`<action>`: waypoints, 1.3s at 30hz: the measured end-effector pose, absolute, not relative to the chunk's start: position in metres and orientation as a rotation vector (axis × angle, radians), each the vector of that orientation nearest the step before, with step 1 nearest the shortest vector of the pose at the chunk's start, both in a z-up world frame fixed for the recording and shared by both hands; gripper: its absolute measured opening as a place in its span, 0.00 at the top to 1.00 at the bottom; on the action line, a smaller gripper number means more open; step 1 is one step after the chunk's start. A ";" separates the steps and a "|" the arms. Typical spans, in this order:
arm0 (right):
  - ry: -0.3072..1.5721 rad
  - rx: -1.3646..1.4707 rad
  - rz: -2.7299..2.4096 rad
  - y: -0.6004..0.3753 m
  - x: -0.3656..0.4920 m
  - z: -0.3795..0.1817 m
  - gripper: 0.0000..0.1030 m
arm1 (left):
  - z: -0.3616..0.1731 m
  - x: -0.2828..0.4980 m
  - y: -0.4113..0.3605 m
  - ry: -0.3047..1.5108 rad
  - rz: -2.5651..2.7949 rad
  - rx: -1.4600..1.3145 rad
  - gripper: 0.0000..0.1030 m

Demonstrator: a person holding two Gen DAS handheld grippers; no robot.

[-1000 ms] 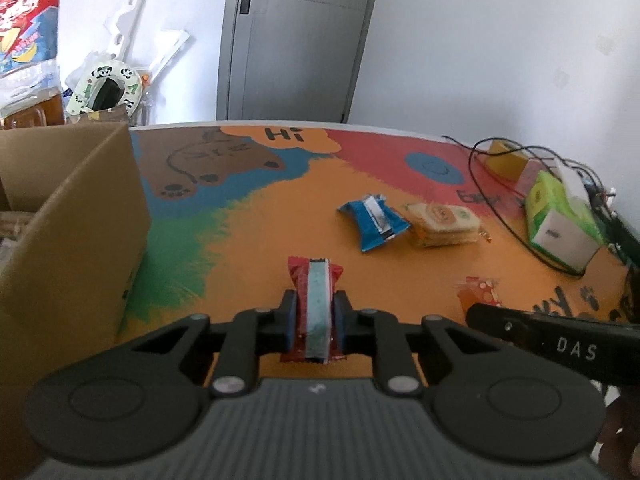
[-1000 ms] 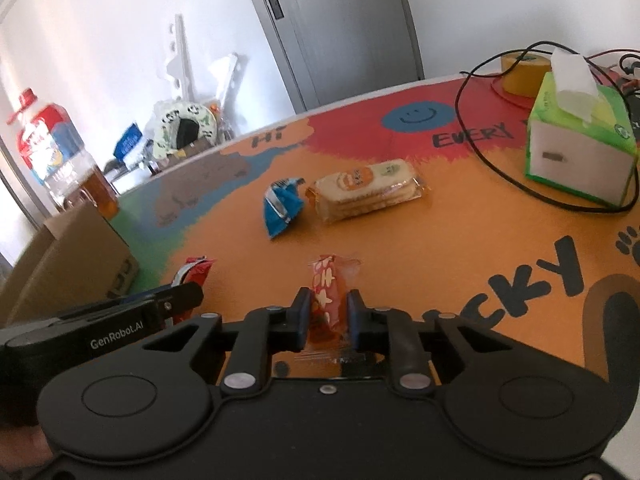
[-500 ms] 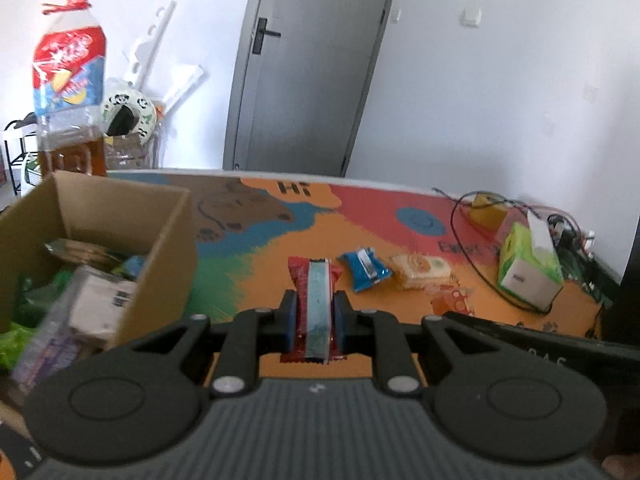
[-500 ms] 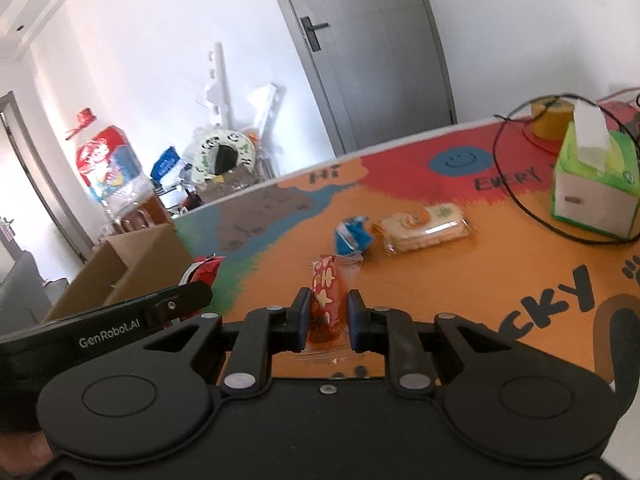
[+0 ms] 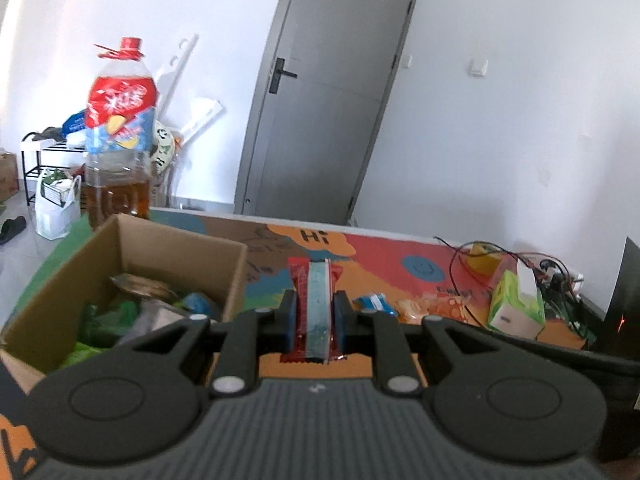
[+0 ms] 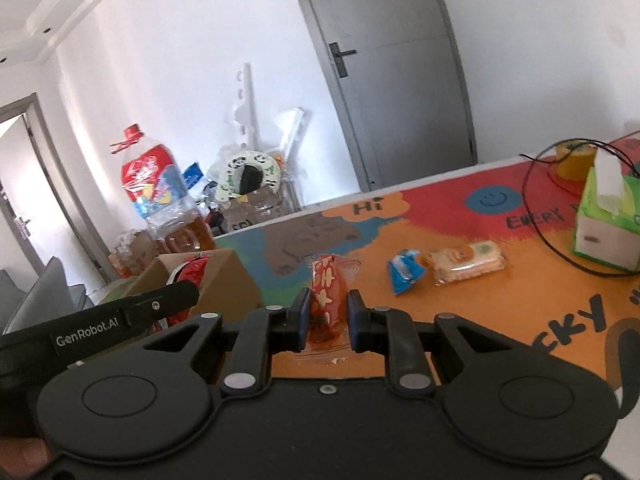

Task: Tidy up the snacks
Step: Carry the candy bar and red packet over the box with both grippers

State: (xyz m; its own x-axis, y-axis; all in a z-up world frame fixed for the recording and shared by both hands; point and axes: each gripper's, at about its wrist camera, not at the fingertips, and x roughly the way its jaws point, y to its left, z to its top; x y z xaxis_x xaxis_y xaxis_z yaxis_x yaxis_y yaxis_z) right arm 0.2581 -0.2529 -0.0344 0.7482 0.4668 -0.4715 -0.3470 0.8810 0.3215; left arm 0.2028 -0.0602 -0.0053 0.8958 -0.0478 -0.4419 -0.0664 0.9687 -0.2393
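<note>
Snacks are handled two at a time here. The left gripper pinches a red snack bar edge-on between its pads, clear of the table and just to the right of the cardboard box. The right gripper pinches an orange-red wrapped snack, also held off the table.

Progress, as judged from the scene:
- Done: the box already holds several packets, green and blue wrappers among them.
- In hand: both held snacks are above the table surface, not yet over the box opening.
- Left: a blue packet and a cracker pack lie side by side on the table, well apart from the box.

The tissue box and black cable sit at the far right, outside the carry path
</note>
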 end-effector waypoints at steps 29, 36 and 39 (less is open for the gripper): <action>0.576 0.178 0.588 -0.145 0.267 -0.013 0.80 | -0.007 0.199 0.069 0.488 0.133 -0.324 0.83; 0.590 0.158 0.619 -0.118 0.277 -0.013 0.80 | -0.016 0.213 0.087 0.515 0.133 -0.343 0.83; 0.596 0.146 0.626 -0.109 0.282 -0.013 0.80 | -0.020 0.220 0.091 0.537 0.131 -0.348 0.82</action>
State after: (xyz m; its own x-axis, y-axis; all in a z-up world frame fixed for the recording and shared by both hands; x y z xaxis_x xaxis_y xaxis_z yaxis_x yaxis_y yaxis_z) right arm 0.2824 -0.1086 -0.0126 0.6500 0.5894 -0.4796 -0.5078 0.8065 0.3029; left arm 0.2199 0.0910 -0.0197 0.8525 0.0314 -0.5219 -0.2120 0.9332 -0.2901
